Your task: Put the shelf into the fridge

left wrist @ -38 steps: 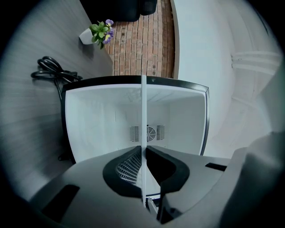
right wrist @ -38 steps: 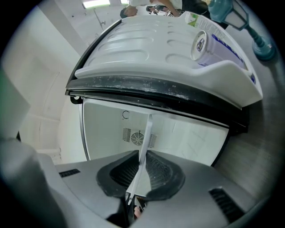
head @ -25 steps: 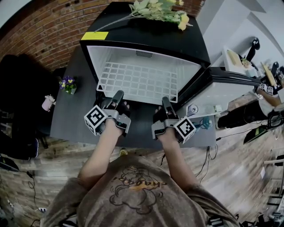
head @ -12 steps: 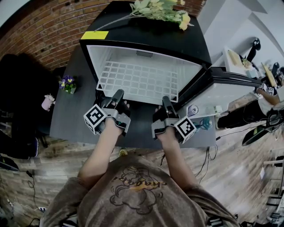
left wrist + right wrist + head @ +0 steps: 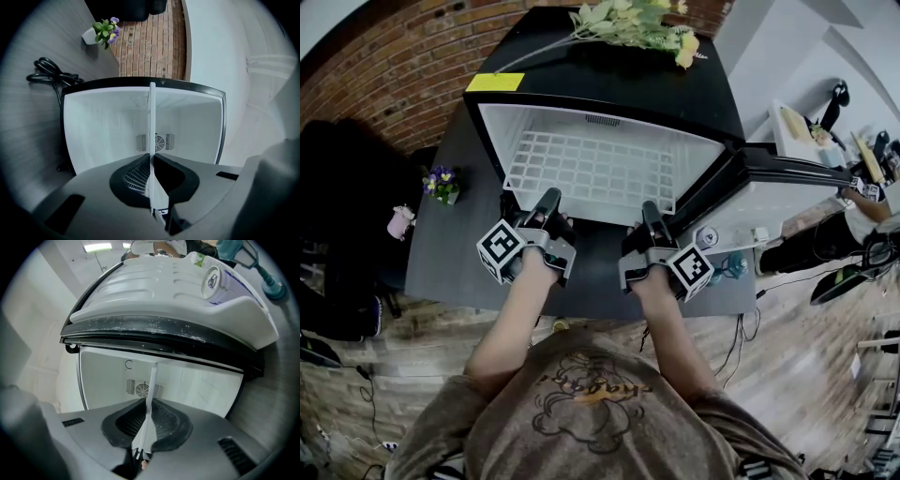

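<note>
A white wire-grid shelf (image 5: pixel 592 172) lies flat, partly inside the open black mini fridge (image 5: pixel 609 89), its front edge sticking out. My left gripper (image 5: pixel 549 200) is shut on the shelf's front edge at the left; my right gripper (image 5: pixel 650 212) is shut on it at the right. In the left gripper view the shelf (image 5: pixel 151 122) shows edge-on as a thin white line between the closed jaws, running into the white fridge interior (image 5: pixel 108 126). The right gripper view shows the same edge-on shelf (image 5: pixel 151 390) clamped between its jaws, with the fridge door (image 5: pixel 187 291) above.
The fridge door (image 5: pixel 778 183) stands open to the right, with a can (image 5: pixel 212 281) in its rack. Flowers (image 5: pixel 637 21) and a yellow note (image 5: pixel 497 82) lie on the fridge top. A small flower pot (image 5: pixel 442 182) sits on the dark table (image 5: pixel 450 253); a black cable (image 5: pixel 49 75) lies beside the fridge.
The shelf has slid slightly deeper into the fridge, and both grippers have edged forward with it.
</note>
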